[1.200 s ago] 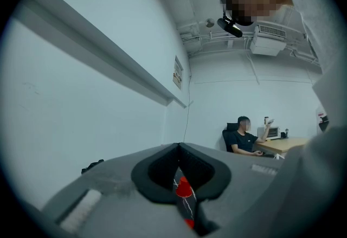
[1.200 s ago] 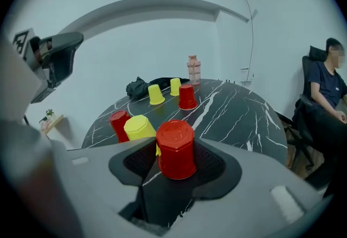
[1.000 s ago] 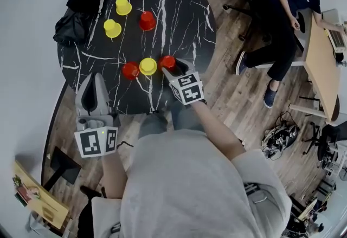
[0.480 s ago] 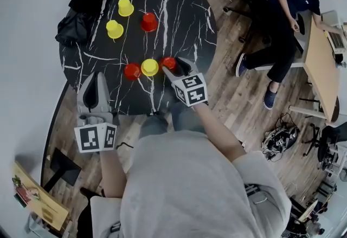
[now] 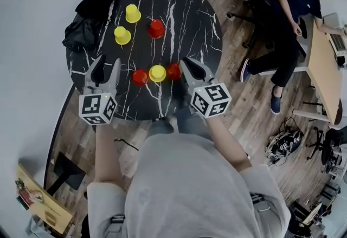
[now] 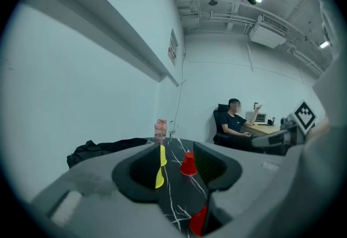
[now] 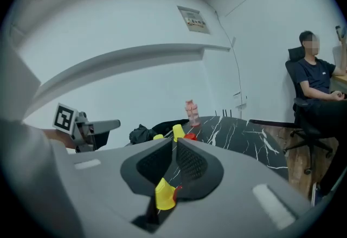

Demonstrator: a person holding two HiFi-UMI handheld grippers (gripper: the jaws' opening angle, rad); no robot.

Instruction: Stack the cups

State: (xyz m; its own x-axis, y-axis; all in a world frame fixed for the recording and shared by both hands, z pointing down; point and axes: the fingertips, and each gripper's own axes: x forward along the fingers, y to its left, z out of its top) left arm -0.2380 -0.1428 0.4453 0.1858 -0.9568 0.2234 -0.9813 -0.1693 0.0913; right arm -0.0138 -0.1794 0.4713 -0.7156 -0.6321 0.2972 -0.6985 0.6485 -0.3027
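We face a round black counter (image 5: 190, 20) with both grippers held out over its near edge. Each points forward and slightly down, with its marker cube toward our body.

The right gripper (image 5: 188, 64) has just been closing its jaws. They now stand drawn together with nothing clamped between the pads. The nearest red cup (image 5: 173, 71) stands mouth down on the counter just beside its tips, on the side toward the other gripper, and is not held. The middle yellow cup (image 5: 158, 73) and the left red cup (image 5: 140, 76) follow close together in the same row.

The left gripper (image 5: 107, 63) has just been opening its jaws, which stand apart and empty. The left red cup sits near its inner side but apart from it.

Well ahead of both grippers stand the far red cup (image 5: 156, 28) and two far yellow cups (image 5: 122, 35), all mouth down. In the left gripper view the far red cup shows through the gap between the jaws.
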